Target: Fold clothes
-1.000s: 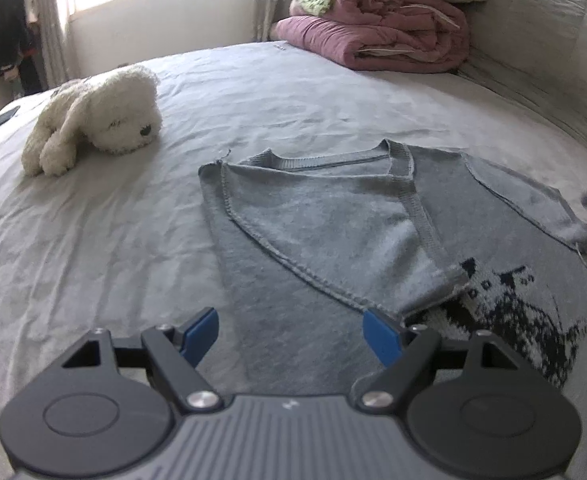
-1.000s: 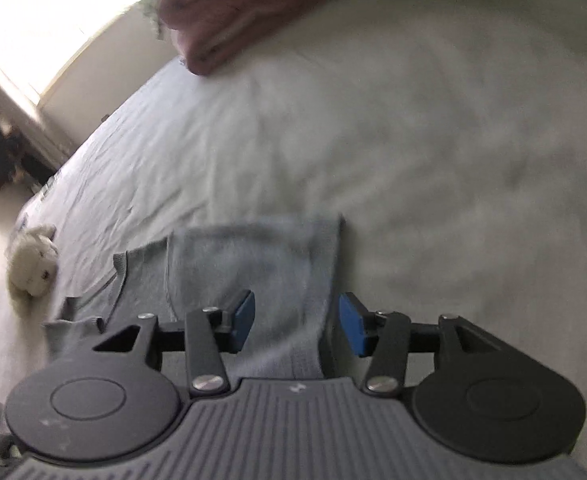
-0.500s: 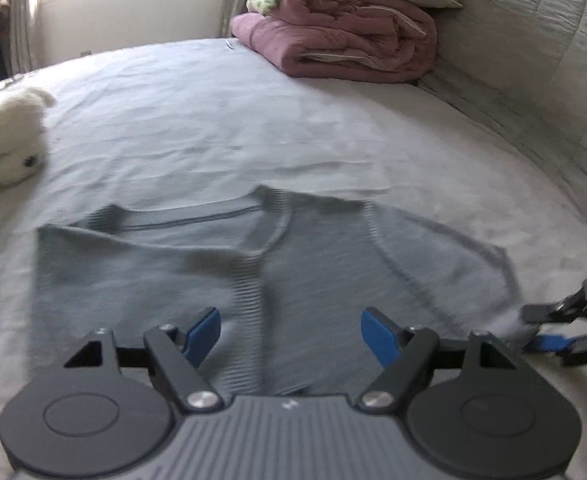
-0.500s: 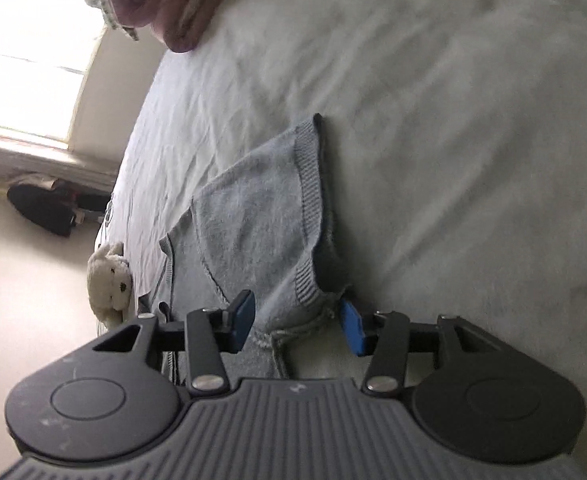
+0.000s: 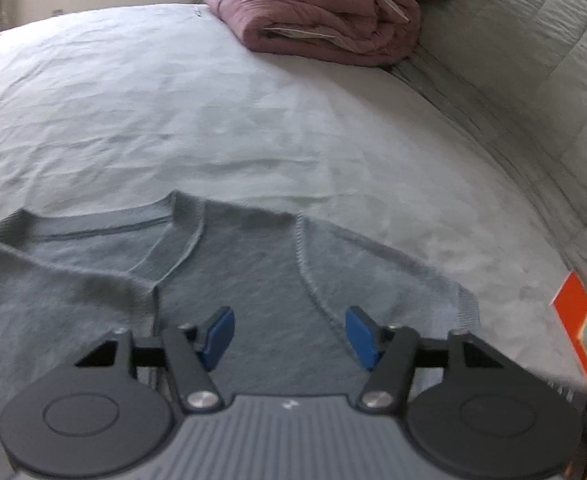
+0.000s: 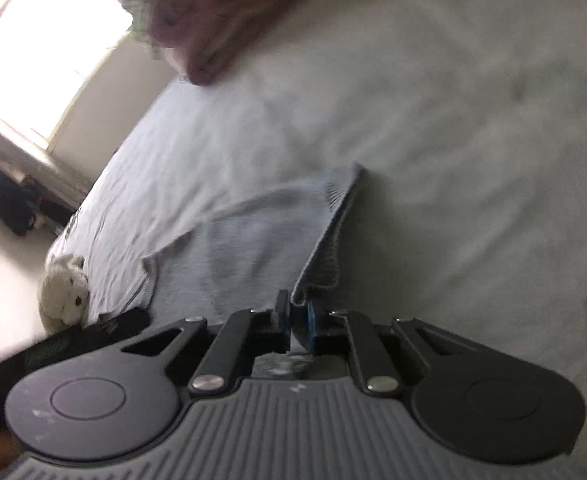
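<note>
From the left wrist view, the left gripper [image 5: 289, 334] is wide open with nothing between its blue pads. The soft grey knitted sweater [image 5: 253, 272] lies flat on the pale grey bed sheet [image 5: 213, 112], right under and in front of these tongs. Its neck is ahead and to the left. Its free sleeve [image 5: 413, 284] stretches out to the right, ending in a ribbed cuff. A folded dark pink blanket [image 5: 317, 16] sits far ahead, and an orange card [image 5: 577, 320] lies off to the right

From the right wrist view, the right gripper [image 6: 293, 316] is squeezed tight on the sweater's sleeve cuff [image 6: 321, 264]. The sleeve runs straight ahead from the tongs, and the sweater body [image 6: 233, 248] lies ahead and to the left. A white fluffy toy animal [image 6: 63, 284] sits far left

The right tongs are the ones holding the sleeve, so I think the sleeve should be carried left, across the body, to fold it
</note>
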Available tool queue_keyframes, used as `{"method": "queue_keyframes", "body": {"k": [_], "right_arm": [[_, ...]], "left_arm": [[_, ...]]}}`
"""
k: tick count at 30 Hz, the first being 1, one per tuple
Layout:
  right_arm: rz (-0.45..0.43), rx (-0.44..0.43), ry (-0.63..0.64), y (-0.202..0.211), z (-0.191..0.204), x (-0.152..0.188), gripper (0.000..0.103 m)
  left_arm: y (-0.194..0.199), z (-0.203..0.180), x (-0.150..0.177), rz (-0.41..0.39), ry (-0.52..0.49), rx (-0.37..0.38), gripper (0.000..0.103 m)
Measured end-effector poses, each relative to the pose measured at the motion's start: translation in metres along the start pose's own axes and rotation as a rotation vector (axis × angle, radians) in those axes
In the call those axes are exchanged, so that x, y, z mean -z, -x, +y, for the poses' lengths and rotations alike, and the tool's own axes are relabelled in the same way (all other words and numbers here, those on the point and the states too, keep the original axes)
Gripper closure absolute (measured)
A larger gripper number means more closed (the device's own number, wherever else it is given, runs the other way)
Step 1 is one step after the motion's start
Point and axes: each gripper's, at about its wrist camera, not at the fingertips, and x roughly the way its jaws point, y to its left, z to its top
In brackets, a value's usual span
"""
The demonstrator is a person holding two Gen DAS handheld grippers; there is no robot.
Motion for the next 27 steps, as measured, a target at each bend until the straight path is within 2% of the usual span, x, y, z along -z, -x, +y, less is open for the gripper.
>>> {"method": "queue_keyframes", "body": {"k": [3, 6, 8, 12, 14, 15, 17, 18, 21, 24, 27], "right_arm": [[-0.086, 0.016, 0.155, 0.006, 0.036, 0.020, 0.093], [-0.121, 0.025, 0.290, 0.004, 0.055, 0.038, 0.093], [-0.104, 0.032, 0.353, -0.002, 0.061, 0.047, 0.093], [-0.021, 0.004, 0.531, -0.009, 0.075, 0.070, 0.093], [0.022, -0.011, 0.621, -0.012, 0.081, 0.082, 0.090], [0.044, -0.019, 0.667, -0.014, 0.085, 0.088, 0.086], [0.070, -0.055, 0.755, -0.012, 0.093, 0.092, 0.085], [0.076, -0.081, 0.746, -0.009, 0.094, 0.086, 0.085], [0.120, -0.187, 0.540, 0.002, 0.075, 0.042, 0.084], [0.118, -0.161, 0.439, 0.002, 0.053, 0.021, 0.071], [0.113, -0.124, 0.347, 0.001, 0.031, 0.001, 0.070]], "left_arm": [[-0.003, -0.001, -0.010, 0.017, 0.002, 0.080, 0.042], [-0.008, -0.004, -0.018, 0.035, -0.021, 0.159, 0.039], [-0.012, -0.008, -0.020, 0.050, -0.054, 0.197, 0.037], [-0.018, -0.006, -0.013, 0.068, -0.117, 0.187, 0.034], [-0.018, 0.002, -0.008, 0.059, -0.121, 0.166, 0.033], [-0.018, 0.007, -0.005, 0.054, -0.116, 0.164, 0.033], [-0.016, 0.020, 0.000, 0.044, -0.081, 0.170, 0.033], [-0.015, 0.027, 0.002, 0.038, -0.058, 0.173, 0.033], [-0.012, 0.044, 0.006, 0.017, 0.010, 0.176, 0.033], [-0.006, 0.053, 0.013, -0.007, 0.043, 0.215, 0.029], [-0.004, 0.050, 0.020, -0.020, 0.015, 0.221, 0.029]]}}
